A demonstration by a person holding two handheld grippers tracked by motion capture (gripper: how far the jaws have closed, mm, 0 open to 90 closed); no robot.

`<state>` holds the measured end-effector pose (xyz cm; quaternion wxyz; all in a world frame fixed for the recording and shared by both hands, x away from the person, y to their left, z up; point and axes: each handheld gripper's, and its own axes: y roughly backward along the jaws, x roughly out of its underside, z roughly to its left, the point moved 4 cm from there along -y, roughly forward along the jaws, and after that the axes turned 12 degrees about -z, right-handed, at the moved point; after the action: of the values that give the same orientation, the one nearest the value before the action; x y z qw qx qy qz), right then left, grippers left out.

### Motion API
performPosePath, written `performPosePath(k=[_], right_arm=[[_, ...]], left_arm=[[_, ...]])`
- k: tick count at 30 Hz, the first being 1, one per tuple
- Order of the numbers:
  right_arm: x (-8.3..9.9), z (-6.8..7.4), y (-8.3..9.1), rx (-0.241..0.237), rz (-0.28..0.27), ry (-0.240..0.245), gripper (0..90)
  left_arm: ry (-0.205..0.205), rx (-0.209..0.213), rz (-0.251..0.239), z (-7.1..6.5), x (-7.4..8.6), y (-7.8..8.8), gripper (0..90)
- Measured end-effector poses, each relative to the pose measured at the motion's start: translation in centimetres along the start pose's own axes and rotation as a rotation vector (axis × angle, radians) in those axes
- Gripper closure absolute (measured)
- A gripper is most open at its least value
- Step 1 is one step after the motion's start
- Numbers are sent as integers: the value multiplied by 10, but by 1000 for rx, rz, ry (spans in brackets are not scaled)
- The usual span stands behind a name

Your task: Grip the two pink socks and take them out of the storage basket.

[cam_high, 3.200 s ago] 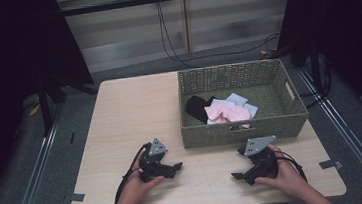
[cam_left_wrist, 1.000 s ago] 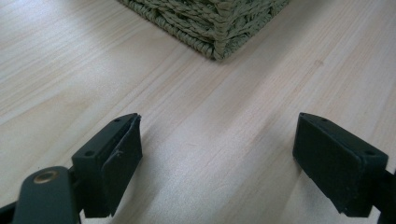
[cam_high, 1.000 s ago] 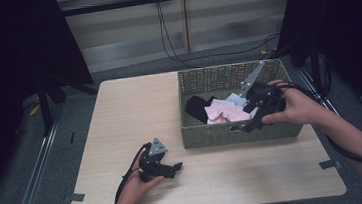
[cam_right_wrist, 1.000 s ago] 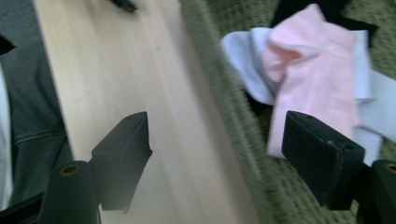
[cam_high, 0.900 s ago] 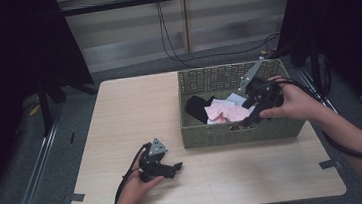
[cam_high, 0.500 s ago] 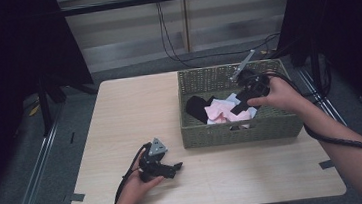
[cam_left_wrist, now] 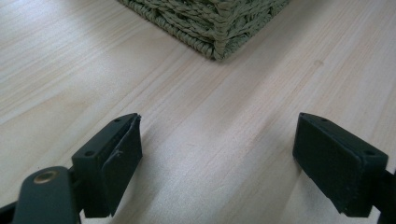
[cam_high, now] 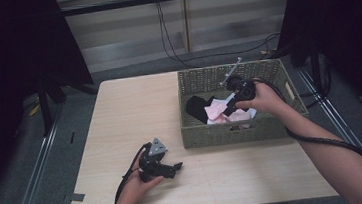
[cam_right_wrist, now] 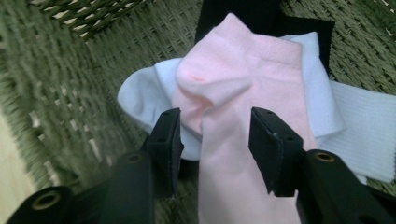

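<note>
Step in hand, as I read it: grabbing the pink sock (cam_right_wrist: 243,121) out of the wicker basket (cam_high: 232,132). The right gripper (cam_high: 231,108) sits inside the basket, right of centre in the high view, tips angled down toward the lower left onto the sock pile. Its jaws have just been closing and now stand abt half spread with the sock's raised fold between them. In the right gripper view the pads flank the fabric but don't look pressed on it yet, so no pinch so far.

The sock lies on top of the pile, over a white sock (cam_right_wrist: 144,93) and a black one (cam_right_wrist: 261,14); another white ribbed piece (cam_right_wrist: 364,126) sits at the frame's right edge. Its long axis runs roughly bottom centre to upper centre of the right gripper view, in line with the jaws; the rounded end points to the top, slightly left, w/ a creased bump mid-frame.

Next move calls for: shut the last bit on that fold, catch 1 layer only, not the white sock under it, then lift straight up clear of the basket wall.

The left gripper (cam_high: 171,168) rests on the table (cam_high: 134,111), lower left of the high view, jaws wide apart, nothing between them, pointing at the basket's corner.
</note>
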<state>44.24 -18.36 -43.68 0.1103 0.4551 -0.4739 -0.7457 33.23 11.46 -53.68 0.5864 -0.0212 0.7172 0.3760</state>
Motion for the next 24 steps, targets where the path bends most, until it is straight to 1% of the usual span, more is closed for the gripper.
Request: performPosePath(k=[1, 2, 4, 5, 7, 9, 10, 11, 12, 13, 14, 15, 16, 17, 18, 19, 20, 21, 22, 24], right_arm=[[0, 0, -2, -3, 3, -3, 571], [-1, -1, -6, -2, 7, 7, 577], [-1, -1, -10, -12, 13, 3, 594], [-1, -1, -10, -12, 13, 3, 594], [-2, -1, -15, -14, 24, -5, 623], [-1, -1, -17, -15, 24, -4, 627], [0, -1, -20, -13, 34, -15, 641], [2, 0, -25, -13, 52, -9, 657], [2, 0, -25, -13, 52, -9, 657], [3, 0, -30, -17, 64, -15, 728], [3, 0, -31, -19, 66, -15, 751], [3, 0, -31, -19, 66, -15, 751], [3, -1, -32, -16, 60, -15, 790], [3, -2, -32, -17, 74, -35, 861], [3, -2, -32, -17, 74, -35, 861], [2, -2, -31, -10, 65, -53, 887], [2, -4, -27, -17, 62, -62, 889], [2, -6, -24, -14, 59, -54, 890], [1, -7, -21, -11, 50, -54, 891], [1, -7, -18, -8, 53, -63, 893]], left_arm=[[0, 1, 0, 0, 0, 0, 152], [3, 1, -1, 0, 0, 0, 151], [0, 0, 0, 0, 0, 0, 152], [0, 0, 0, 0, 0, 0, 152], [3, 2, -1, 0, 0, 0, 152], [0, 1, 0, 0, 0, 0, 152], [0, 1, 0, 0, 0, 0, 152], [0, 1, 0, 0, 0, 0, 152], [3, 2, -1, 0, 0, 0, 152], [0, 1, -1, 0, 0, 0, 152], [0, 1, -1, 0, 0, 0, 152], [0, 1, 0, 0, 0, 0, 152], [0, 2, 0, 0, 0, 0, 151], [-1, 2, 0, 0, 0, 0, 152], [0, 1, -1, 0, 0, 0, 152], [0, 1, -1, 0, 0, 0, 152], [-1, 1, 0, 0, 0, 0, 152], [-1, 2, 0, 0, 0, 0, 152], [-1, 2, 0, 0, 0, 0, 152], [0, 2, 0, 0, 0, 0, 152]])
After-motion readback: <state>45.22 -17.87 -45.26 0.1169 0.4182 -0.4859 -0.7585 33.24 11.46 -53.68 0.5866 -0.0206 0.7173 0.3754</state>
